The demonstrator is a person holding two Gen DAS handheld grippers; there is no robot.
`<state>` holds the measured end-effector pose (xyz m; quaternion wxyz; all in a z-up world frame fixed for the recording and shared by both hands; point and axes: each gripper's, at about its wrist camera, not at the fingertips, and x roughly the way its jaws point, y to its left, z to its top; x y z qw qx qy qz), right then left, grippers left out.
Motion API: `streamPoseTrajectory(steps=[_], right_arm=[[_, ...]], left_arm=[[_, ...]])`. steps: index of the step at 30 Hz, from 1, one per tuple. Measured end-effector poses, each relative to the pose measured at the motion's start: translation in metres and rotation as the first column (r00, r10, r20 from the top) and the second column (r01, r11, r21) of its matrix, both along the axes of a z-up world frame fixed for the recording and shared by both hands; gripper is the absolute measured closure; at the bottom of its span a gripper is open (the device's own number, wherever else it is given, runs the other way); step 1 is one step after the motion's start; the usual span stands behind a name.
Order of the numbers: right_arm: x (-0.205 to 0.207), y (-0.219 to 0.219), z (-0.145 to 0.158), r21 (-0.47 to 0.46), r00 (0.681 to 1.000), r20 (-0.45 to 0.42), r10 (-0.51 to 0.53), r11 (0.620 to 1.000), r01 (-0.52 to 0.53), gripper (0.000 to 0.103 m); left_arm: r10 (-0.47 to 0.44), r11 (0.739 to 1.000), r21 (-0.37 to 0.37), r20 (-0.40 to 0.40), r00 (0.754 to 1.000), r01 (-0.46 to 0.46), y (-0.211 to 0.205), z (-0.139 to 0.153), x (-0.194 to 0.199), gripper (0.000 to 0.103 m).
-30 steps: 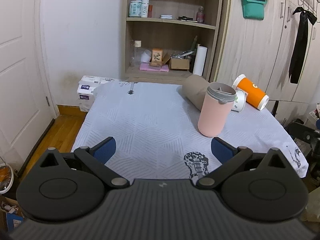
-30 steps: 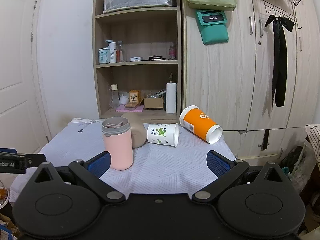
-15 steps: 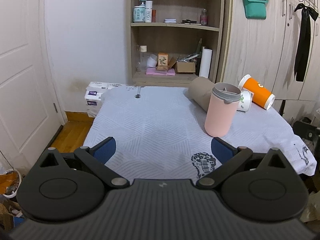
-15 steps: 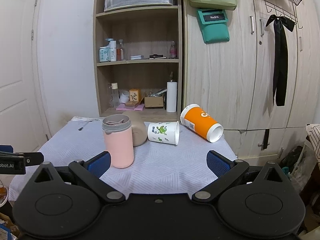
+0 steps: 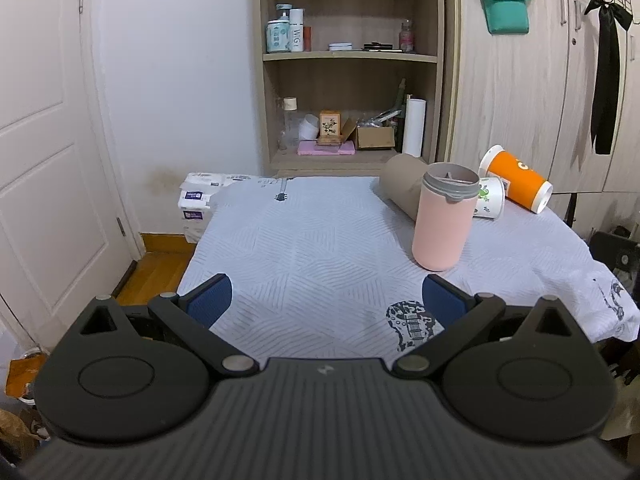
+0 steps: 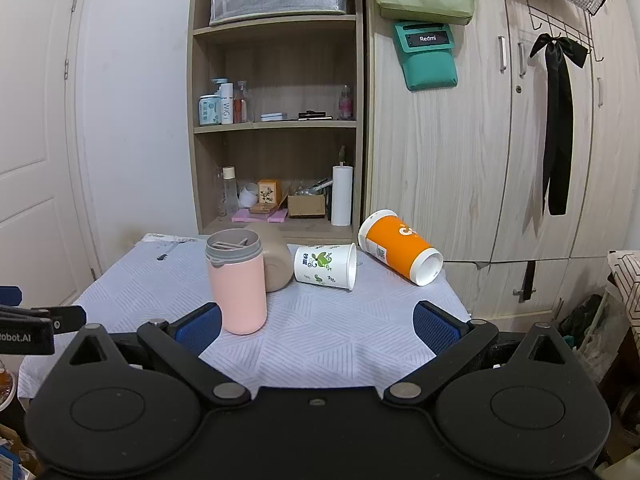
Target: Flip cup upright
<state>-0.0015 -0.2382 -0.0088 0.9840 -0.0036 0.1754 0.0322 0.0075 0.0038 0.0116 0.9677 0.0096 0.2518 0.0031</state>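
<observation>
Cloth-covered table (image 6: 320, 332) bears pink tumbler (image 6: 240, 292) and three toppled cups (image 6: 326, 266).

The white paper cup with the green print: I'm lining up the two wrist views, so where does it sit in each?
Left wrist: white paper cup lies on its side at right, mostly hidden behind the pink tumbler.
Right wrist: white paper cup lies in full view near centre, mouth facing right.
Shared landmark: the orange cup, also on its side, just right of it.
</observation>
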Motion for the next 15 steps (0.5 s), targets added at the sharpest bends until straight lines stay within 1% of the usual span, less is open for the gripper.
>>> streamPoseTrajectory(steps=[3, 6, 15], right_arm=[[-0.0010, 0.0008, 0.0000, -0.008, 1.000, 0.000, -0.005, 1.000, 0.005, 0.000], [-0.0014, 0.0021, 0.0000, -0.019, 1.000, 0.002, -0.012, 1.000, 0.012, 0.000], [-0.0026, 0.0027, 0.0003, -0.022, 1.000, 0.005, -0.016, 1.000, 0.016, 0.000]], left_arm=[[-0.004, 1.000, -0.007, 0.002, 1.000, 0.004, 0.0001, 0.0001, -0.0002, 0.000], [-0.002, 1.000, 0.002, 0.015, 1.000, 0.002, 0.0000, -0.0005, -0.0018, 0.000], [-0.005, 1.000, 0.002, 0.025, 1.000, 0.005, -0.0003, -0.0008, -0.0050, 0.000]])
